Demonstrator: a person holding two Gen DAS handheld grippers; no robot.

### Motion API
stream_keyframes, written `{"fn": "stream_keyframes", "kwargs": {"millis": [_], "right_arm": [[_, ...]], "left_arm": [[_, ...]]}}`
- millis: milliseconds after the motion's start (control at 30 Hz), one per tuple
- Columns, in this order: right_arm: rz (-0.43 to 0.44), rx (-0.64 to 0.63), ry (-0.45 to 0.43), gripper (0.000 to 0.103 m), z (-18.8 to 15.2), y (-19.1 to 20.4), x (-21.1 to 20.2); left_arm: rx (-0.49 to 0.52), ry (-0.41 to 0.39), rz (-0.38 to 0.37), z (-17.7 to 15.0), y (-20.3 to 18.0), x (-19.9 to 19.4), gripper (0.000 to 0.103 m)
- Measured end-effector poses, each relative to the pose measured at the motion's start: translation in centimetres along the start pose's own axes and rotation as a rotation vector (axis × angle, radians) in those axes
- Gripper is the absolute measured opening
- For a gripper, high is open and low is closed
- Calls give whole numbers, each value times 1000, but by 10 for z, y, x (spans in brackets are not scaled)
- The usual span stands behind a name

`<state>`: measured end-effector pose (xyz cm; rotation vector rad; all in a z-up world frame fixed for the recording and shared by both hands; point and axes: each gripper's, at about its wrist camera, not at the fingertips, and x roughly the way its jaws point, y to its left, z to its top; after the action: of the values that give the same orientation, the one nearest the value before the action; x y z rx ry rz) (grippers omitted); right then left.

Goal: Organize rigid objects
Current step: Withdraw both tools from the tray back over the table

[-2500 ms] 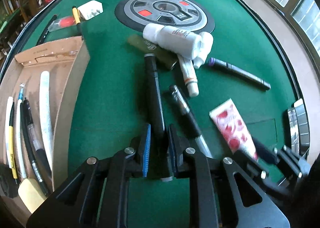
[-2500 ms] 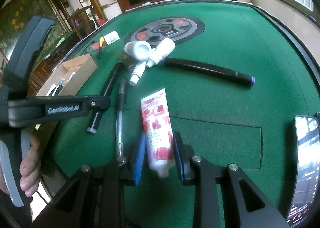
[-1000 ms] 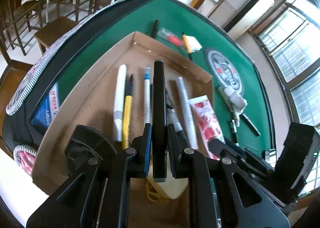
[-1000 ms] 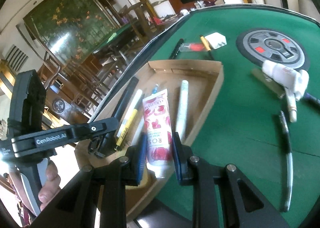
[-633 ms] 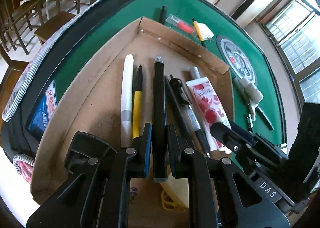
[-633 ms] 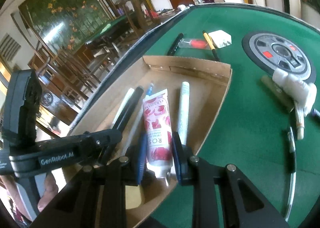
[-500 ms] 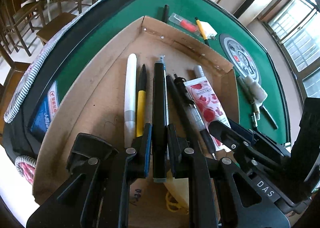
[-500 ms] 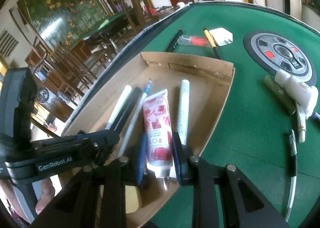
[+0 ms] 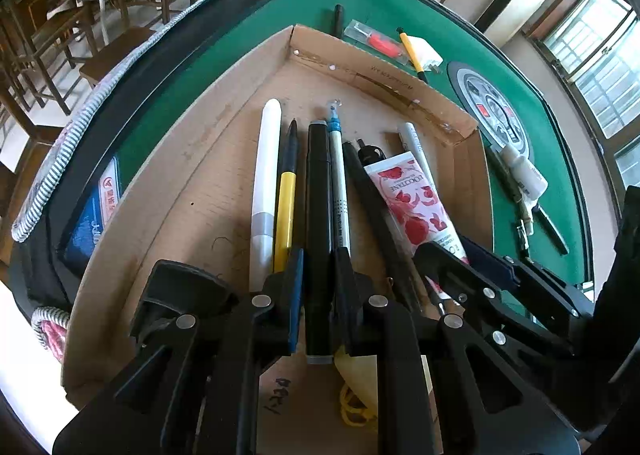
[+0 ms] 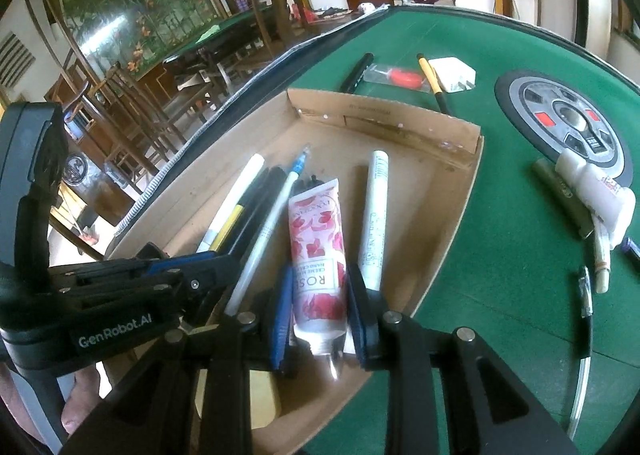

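Your black marker [image 9: 319,211] sits inside the cardboard tray [image 9: 384,81], lying lengthwise among the row of pens, and your left gripper [image 9: 318,275] has its pads either side of the barrel; whether they pinch it or have just let go, you cannot tell from here. Just left of the marker in the tray there's the yellow-and-black pen [image 9: 286,195], then the white marker [image 9: 266,179]; just right of it, the blue-tipped white pen [image 9: 337,175]. Your right gripper [image 10: 318,303] is over the tray's near end with the rose hand cream tube [image 10: 316,251] between its jaws, the pads pressed to both sides of the tube, its crimped end poking out toward the camera. A white pen [image 10: 374,215] lies just right of the tube in the tray. Beyond the tray, on the green felt table [image 10: 500,295], a white bottle [image 10: 592,183] rests on an olive-green stick, with a clear pen [image 10: 585,315] nearer you
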<state>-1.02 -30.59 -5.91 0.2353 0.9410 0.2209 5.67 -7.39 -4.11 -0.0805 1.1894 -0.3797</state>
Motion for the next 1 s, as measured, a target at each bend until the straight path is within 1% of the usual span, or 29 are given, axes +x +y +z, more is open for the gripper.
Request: {"fn": "stream_keyframes", "kwargs": {"millis": [67,100,133,167,233,300,367,533,633,700,767,833,1000], "right_arm": [[-2,-1,-1,28,0,1,0],[2,-2,-2,28,-1,0,-1],[5,0,-2,28,-1,-1,-1],[12,4,-3,33,-1,-3,-2],[39,3,-22,37,-2,-6,-9],[51,13,-48,49,-4,-9,-17],[74,23,-80,53,-7,-15,-30],[146,44,-144,54,-24,-34,-65],[170,44,-157,54,-31,-48,-78],[165,62,-170,54,-35,-61,-89],[168,88,-179,54,-41,-74,-97],[162,121,-188,54,-47,-87,-104],[110,214,-215,54,-67,-126,-121]], "left_arm": [[6,-12,7,-2,-1,0,15],[9,-22,9,-3,-3,-1,17],[11,-30,6,-4,-3,-2,25],[9,-38,-6,-6,-4,-3,34],[1,-58,3,-9,-6,-7,38],[3,-75,3,-13,-11,-13,39],[24,-80,2,-19,-21,-19,39],[120,-116,53,-37,-57,-31,39],[166,-124,51,-45,-77,-35,39],[199,-132,52,-50,-94,-37,39],[215,-123,25,-55,-107,-37,39],[220,-104,-22,-60,-120,-34,39],[240,-42,-86,-72,-150,-18,39]]}}
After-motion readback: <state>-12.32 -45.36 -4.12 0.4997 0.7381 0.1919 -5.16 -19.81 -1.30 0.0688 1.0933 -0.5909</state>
